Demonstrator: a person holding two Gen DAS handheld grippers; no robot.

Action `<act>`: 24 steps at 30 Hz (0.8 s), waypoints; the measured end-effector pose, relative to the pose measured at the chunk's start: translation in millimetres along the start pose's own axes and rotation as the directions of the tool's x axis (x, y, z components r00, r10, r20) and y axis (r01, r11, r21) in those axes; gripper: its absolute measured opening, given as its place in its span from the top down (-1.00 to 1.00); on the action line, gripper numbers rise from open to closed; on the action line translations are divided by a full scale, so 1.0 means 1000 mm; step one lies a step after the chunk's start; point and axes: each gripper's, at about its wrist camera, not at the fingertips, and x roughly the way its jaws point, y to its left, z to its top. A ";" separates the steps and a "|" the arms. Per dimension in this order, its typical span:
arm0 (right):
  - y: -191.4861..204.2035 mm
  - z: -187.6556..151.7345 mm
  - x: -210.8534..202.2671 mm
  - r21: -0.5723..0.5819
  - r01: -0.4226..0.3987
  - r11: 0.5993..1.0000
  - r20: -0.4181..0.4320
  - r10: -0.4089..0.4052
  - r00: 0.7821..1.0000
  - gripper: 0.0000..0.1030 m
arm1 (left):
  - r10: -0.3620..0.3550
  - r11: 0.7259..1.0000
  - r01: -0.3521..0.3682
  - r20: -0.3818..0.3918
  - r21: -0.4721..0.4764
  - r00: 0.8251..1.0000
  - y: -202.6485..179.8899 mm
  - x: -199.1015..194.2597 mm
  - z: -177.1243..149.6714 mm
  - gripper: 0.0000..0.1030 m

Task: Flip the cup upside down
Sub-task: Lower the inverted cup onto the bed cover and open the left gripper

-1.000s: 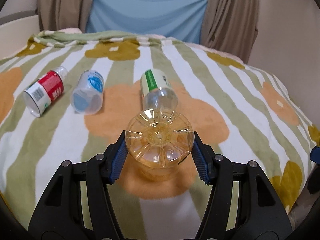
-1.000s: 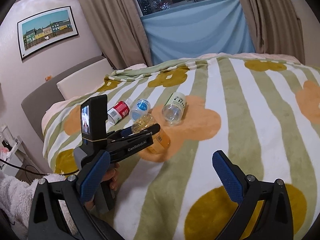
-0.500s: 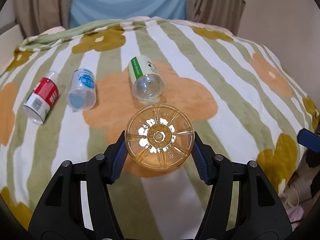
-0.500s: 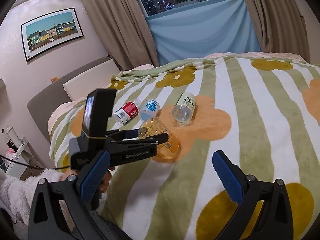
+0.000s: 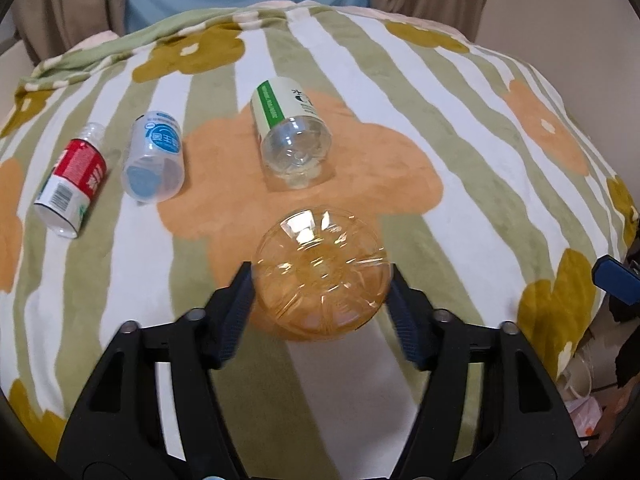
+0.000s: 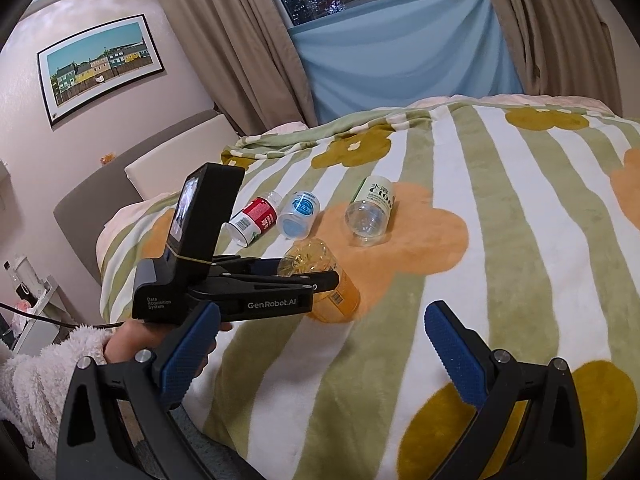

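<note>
An orange see-through cup cut from a bottle point(image 5: 322, 272) sits between the blue pads of my left gripper point(image 5: 320, 300), its ribbed base turned toward the camera and upward. In the right wrist view the cup point(image 6: 320, 280) tilts with its open end down toward the striped blanket point(image 6: 520, 240), held by the left gripper point(image 6: 320, 282). My right gripper point(image 6: 320, 356) is open and empty, low over the near edge of the bed.
Three more cut-bottle cups lie on their sides on the blanket: a red-labelled one point(image 5: 72, 184), a blue-labelled one point(image 5: 154, 164) and a green-labelled one point(image 5: 290, 136). The bed edge drops off at the right point(image 5: 616, 264). Curtains and a window stand behind.
My left gripper has lifted and tipped the orange cup, so its base now points more upward and the camera looks more steeply down on the bed. The right gripper has barely moved.
</note>
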 end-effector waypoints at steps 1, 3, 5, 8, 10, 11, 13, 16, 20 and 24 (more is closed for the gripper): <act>0.000 0.000 0.000 0.000 0.000 1.000 0.000 0.000 1.000 -0.99 | 0.007 1.000 -0.007 0.005 -0.001 1.000 0.000 -0.001 0.000 -0.83; 0.000 0.000 0.000 -0.002 0.001 1.000 0.000 -0.001 1.000 -0.99 | 0.005 1.000 -0.005 0.048 -0.008 0.999 0.002 -0.009 -0.001 -1.00; 0.001 0.000 0.000 -0.005 0.003 1.000 -0.001 -0.003 1.000 -0.99 | 0.001 1.000 0.000 0.062 -0.013 0.998 0.004 -0.016 -0.001 -1.00; 0.004 0.000 0.000 -0.012 0.005 1.000 -0.004 -0.005 1.000 -0.99 | 0.007 1.000 -0.005 0.063 -0.019 0.998 0.008 -0.022 -0.002 -1.00; 0.009 0.001 -0.001 -0.020 0.009 1.000 -0.002 -0.009 1.000 -0.99 | 0.010 1.000 -0.008 0.075 -0.027 0.997 0.012 -0.033 -0.004 -1.00; 0.011 0.002 -0.003 -0.027 0.013 1.000 0.000 -0.013 1.000 -0.99 | 0.008 0.999 -0.005 0.092 -0.035 0.996 0.015 -0.043 -0.005 -1.00; 0.017 0.008 -0.008 -0.043 0.034 0.999 0.010 -0.033 0.999 -0.99 | 0.000 0.999 0.007 0.128 -0.053 0.992 0.021 -0.063 -0.006 -1.00; 0.030 0.023 -0.019 -0.082 0.108 0.991 0.031 -0.105 0.994 -0.99 | -0.004 0.997 0.023 0.229 -0.079 0.973 0.032 -0.106 -0.007 -1.00; 0.052 0.049 -0.041 -0.128 0.204 0.970 0.117 -0.190 0.975 -0.99 | 0.062 0.993 -0.020 0.382 -0.115 0.922 0.044 -0.173 -0.012 -1.00; 0.076 0.070 -0.061 -0.118 0.359 0.926 0.243 -0.324 0.914 -0.99 | 0.120 0.988 -0.056 0.473 -0.147 0.873 0.054 -0.221 -0.023 -1.00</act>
